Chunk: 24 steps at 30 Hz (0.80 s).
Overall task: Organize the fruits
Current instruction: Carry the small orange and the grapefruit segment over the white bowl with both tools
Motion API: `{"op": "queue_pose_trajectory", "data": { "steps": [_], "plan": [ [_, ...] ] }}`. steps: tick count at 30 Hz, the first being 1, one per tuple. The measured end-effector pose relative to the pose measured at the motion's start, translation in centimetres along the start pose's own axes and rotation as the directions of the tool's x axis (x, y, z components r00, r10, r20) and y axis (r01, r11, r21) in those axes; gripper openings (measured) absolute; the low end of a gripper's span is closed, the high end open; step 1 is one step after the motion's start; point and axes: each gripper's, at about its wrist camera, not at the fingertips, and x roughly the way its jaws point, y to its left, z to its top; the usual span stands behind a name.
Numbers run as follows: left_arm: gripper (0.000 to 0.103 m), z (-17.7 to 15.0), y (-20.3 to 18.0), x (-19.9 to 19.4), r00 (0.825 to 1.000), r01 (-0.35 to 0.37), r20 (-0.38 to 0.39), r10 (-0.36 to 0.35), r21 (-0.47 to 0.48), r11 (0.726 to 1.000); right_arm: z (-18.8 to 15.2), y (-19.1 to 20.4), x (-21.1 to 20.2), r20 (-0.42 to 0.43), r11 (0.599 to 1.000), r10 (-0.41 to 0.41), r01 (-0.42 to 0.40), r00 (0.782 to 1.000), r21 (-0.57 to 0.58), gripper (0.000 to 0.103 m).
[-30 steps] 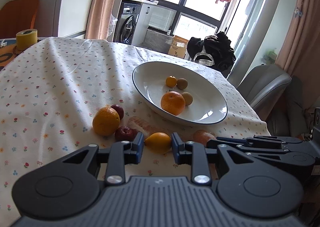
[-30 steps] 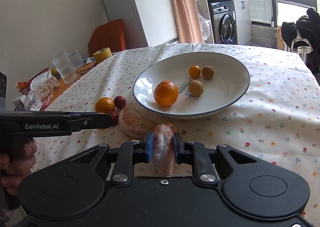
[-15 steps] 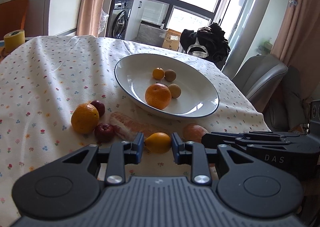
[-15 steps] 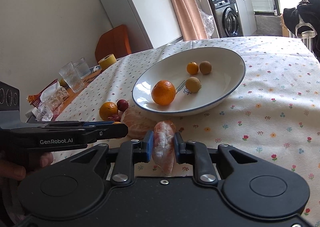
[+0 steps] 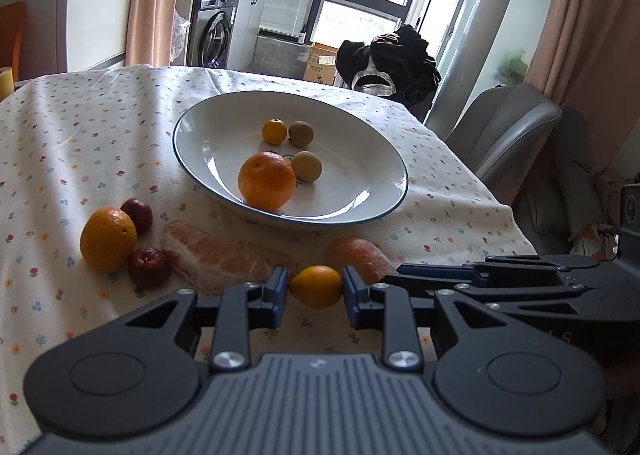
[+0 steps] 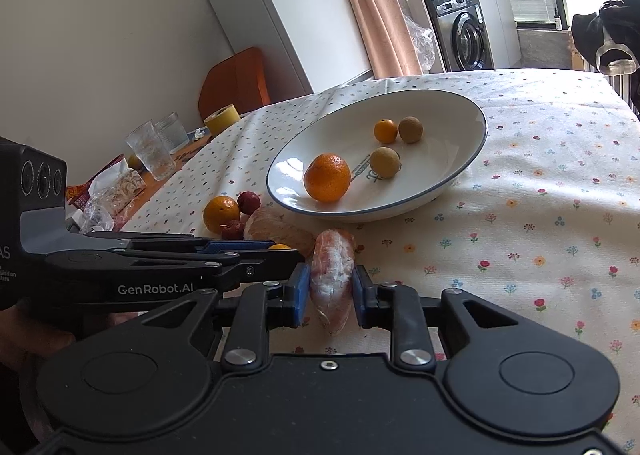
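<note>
Holding: the left claw is clenched on a small yellow-orange fruit; the right claw is clenched on a peeled citrus segment. Both are near the bench's front edge, short of the plate.
Done: four fruits lie in the plate, by my reading already sorted: a large orange, a small orange and two brownish round fruits.
Left: on the floral cloth lie another orange, two dark red fruits touching it, and a larger peeled citrus piece. With the two pieces in hand, I judge the job under halfway.
Left wrist view only: a grey chair beyond the bench, and the right claw's segment seen from the side.
Right wrist view only: drinking glasses, a yellow tape roll and wrapped snacks at the far side; the left fruit is nearly hidden behind its claw.
</note>
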Motion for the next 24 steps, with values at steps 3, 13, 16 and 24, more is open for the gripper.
{"op": "queue_pose_trajectory", "data": {
  "steps": [3,13,16,24],
  "plan": [
    [0.028,0.1,-0.3,0.1,1.0,0.0,-0.002,0.0,0.007,1.0,-0.1,0.0,0.0,-0.003,1.0,0.006,-0.006,1.0,-0.002,0.026],
    [0.028,0.4,0.5,-1.4,0.999,-0.021,0.031,0.021,-0.006,1.0,0.0,0.5,2.1,-0.02,0.999,-0.037,0.036,0.999,-0.01,0.026],
    [0.028,0.4,0.8,-1.7,0.999,-0.025,0.037,0.026,-0.012,1.0,0.0,0.9,2.7,-0.025,0.998,-0.062,0.061,0.998,-0.026,0.03],
    [0.028,0.7,1.2,-2.2,0.998,-0.032,0.053,0.033,-0.023,0.999,0.5,1.4,1.8,0.005,0.996,-0.081,0.081,0.997,-0.049,0.021]
  ]
}}
